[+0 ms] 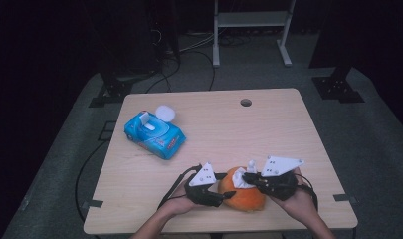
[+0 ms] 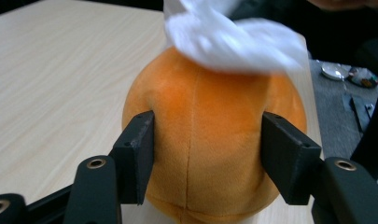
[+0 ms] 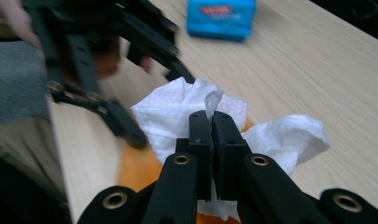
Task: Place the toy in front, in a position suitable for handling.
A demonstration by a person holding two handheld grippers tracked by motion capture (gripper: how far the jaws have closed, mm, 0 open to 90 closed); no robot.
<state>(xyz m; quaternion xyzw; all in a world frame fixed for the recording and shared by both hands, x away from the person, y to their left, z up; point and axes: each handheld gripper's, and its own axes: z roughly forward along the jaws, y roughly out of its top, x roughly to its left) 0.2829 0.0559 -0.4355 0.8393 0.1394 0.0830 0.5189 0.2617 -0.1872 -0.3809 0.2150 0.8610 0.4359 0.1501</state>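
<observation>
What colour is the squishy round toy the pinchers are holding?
Orange. The plush toy shows best in the left gripper view, squeezed between that gripper's black jaws.

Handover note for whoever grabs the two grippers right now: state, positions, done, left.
Left gripper: jaws clamped on either side of the round orange plush toy, holding it on the light wooden table near the person's edge.
Right gripper: shut on the crumpled white tissue, which lies on top of the toy.
The blue wet-wipe pack lies at the table's far left, flip lid open.
Done: tissue pulled out, brought to the toy, toy steadied.
Left, apparently: wipe the toy's surface, then put the tissue down and probably close the pack.
</observation>
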